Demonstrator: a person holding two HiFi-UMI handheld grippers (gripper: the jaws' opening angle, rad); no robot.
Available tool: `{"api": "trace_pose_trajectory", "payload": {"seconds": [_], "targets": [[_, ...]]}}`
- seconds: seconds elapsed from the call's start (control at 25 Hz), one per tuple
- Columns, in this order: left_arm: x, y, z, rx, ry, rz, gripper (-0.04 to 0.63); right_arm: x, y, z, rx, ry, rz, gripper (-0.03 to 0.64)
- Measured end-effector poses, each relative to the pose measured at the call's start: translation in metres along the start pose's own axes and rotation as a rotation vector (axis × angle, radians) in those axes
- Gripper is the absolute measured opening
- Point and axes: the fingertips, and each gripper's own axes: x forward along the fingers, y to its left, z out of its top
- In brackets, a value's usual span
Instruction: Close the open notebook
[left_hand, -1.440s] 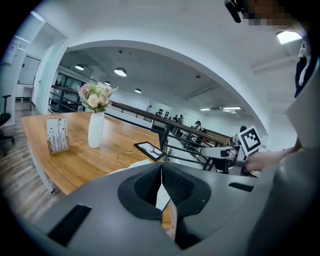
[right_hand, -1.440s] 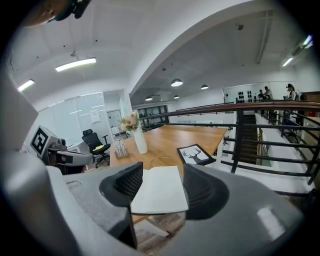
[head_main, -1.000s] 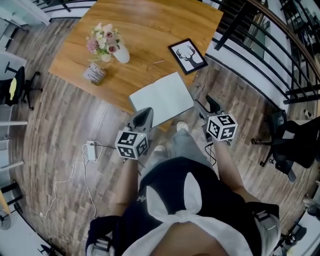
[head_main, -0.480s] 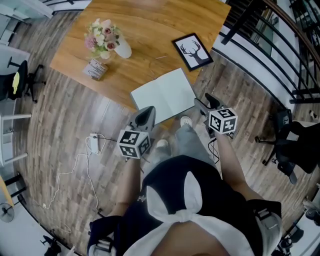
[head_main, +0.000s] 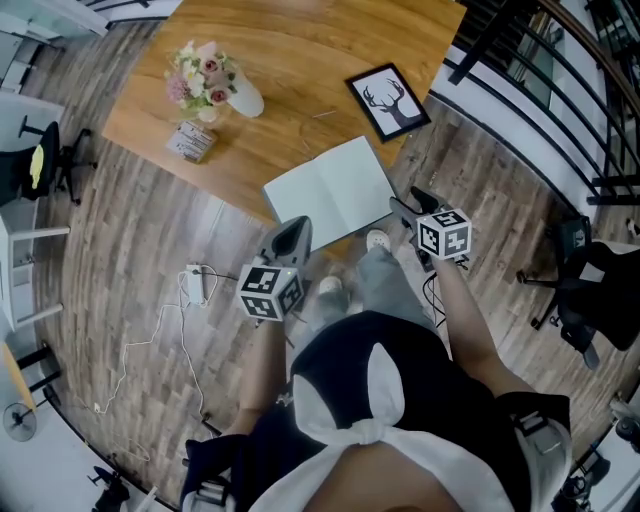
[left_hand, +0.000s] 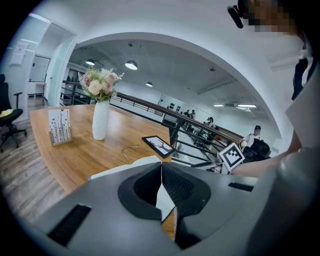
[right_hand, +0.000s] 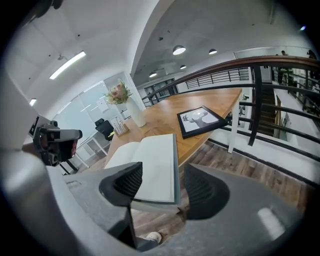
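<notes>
A: While the person stands at the table (head_main: 300, 55) edge, which step is this?

B: The approach, I'd say. Nothing's lifted yet. See the notebook (head_main: 328, 195)? It lies flat and open at the near edge of the wood, both pages up, and one corner seems to poke past the edge.

A: And the tongs?

B: On the left gripper (head_main: 292, 232) the jaws are pressed together w/ nothing between 'em. It's held low, just beside the near-left corner. On the right gripper (head_main: 412, 205) the jaws are spread wide and empty, lined up w/ the right page's outer edge. It's near but not touching, as far as I can judge.

A: Next move?

B: Prob. the right one slips a jaw under that free edge, nips it and swings it over the spine onto the left half. The closed one could pin the other half so the book doesn't slide off.

A: Anything in the way?

B: No. The vase of flowers (head_main: 215, 85) and the framed deer print (head_main: 388, 103) sit well apart.

A: What can't you make out?

B: Cover thickness, for one. The spine's only a faint crease from overhead. And whether the right jaws sit level w/ the page edge or below it, no view settles.
</notes>
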Motion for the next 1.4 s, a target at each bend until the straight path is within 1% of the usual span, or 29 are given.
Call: {"api": "trace_pose_trajectory", "payload": {"seconds": [0.24,0.52,0.68,0.88,1.0,1.28,1.4], "targets": [[0.005,0.002,0.000,-0.003,0.014,0.015,0.020,0.017,-0.008,-0.013,0.027,0.059,0.028,0.258],[0.008,0.008,0.001,-0.001,0.020,0.033,0.020,0.034,-0.015,-0.025,0.059,0.103,0.055,0.258],[0.009,0.008,-0.001,-0.024,0.029,0.037,0.020,0.041,-0.019,-0.032,0.074,0.121,0.065,0.258],[0.009,0.006,-0.005,-0.033,0.035,0.045,0.020,0.046,-0.023,-0.044,0.114,0.136,0.079,0.258],[0.008,0.007,-0.008,-0.038,0.042,0.054,0.020,0.048,-0.027,-0.050,0.152,0.134,0.090,0.258],[0.008,0.008,-0.014,-0.045,0.048,0.065,0.020,0.051,-0.027,-0.055,0.295,0.095,0.148,0.249],[0.009,0.006,-0.016,-0.041,0.053,0.061,0.020,0.051,-0.030,-0.059,0.328,0.090,0.150,0.249]]}}
